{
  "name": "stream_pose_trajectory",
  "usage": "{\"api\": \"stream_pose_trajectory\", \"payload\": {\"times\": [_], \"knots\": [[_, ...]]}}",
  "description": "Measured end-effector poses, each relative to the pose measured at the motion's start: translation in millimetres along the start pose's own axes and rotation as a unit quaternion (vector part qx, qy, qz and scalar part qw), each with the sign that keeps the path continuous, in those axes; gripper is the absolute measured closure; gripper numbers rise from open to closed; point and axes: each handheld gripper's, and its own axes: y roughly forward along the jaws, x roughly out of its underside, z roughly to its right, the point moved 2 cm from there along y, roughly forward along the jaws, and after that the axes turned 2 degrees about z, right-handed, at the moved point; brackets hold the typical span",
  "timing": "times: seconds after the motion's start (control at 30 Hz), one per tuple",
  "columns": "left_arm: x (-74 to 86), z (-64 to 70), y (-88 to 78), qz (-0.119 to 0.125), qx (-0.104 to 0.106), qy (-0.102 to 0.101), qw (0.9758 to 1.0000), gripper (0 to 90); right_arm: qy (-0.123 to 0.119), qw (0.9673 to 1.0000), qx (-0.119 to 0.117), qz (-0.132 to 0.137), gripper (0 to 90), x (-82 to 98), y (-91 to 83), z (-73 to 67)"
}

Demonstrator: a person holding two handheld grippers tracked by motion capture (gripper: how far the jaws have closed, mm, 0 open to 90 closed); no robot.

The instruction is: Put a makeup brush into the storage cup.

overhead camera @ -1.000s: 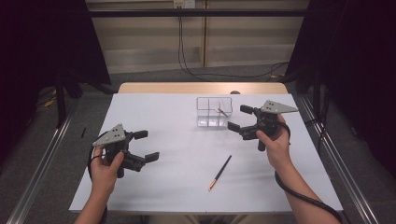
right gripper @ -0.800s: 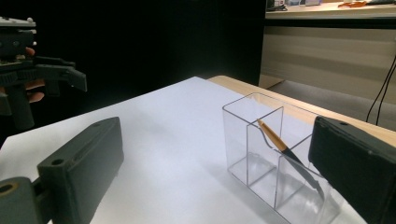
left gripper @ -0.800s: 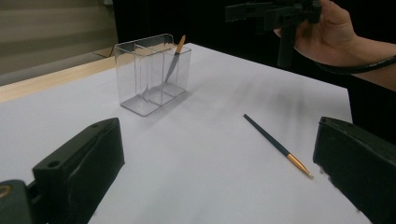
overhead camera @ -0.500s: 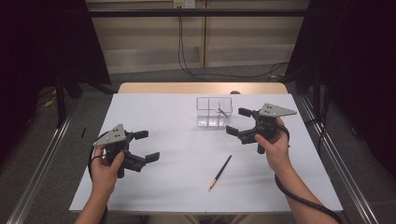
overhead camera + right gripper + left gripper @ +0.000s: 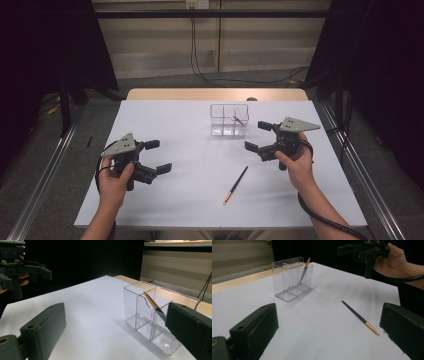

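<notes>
White and matte, the counter (image 5: 175,130) carries little, with dark curtains and a pale wall behind it. Our landmark is the clear organizer (image 5: 229,120), a rigid see-through plastic box split into compartments. One brush (image 5: 238,119) already leans inside it, gold end up, resting against the rim; which compartment holds it we cannot quite tell.

A second brush (image 5: 236,184) lies flat on the counter, well apart from the organizer on our side: thin, dark-handled, with a gold ferrule end. We judge it is the one to be picked up next.

Our right gripper (image 5: 259,136) hovers just beside the organizer, jaws spread wide and empty. Our left gripper (image 5: 159,156) hangs well to the organizer's left, its jaws likewise parted with nothing between them.
</notes>
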Motion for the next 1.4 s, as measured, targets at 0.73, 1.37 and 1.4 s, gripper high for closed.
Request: {"api": "stream_pose_trajectory", "payload": {"times": [0.73,1.37,1.4], "knots": [[-1.9,1.4,7.9,-0.004,0.005,-0.001,1.0000,1.6,-0.001,0.9997,0.025,-0.005,2.6,17.1,-45.1,1.7],[-1.4,1.9,12.8,-0.004,0.008,-0.004,0.9999,1.5,-0.001,0.9990,0.043,-0.016,2.7,37.1,-85.5,-2.2],[-1.2,1.6,13.4,-0.007,0.009,-0.005,0.9999,1.5,-0.002,0.9988,0.045,-0.017,2.7,38.2,-87.3,-2.3]]}}
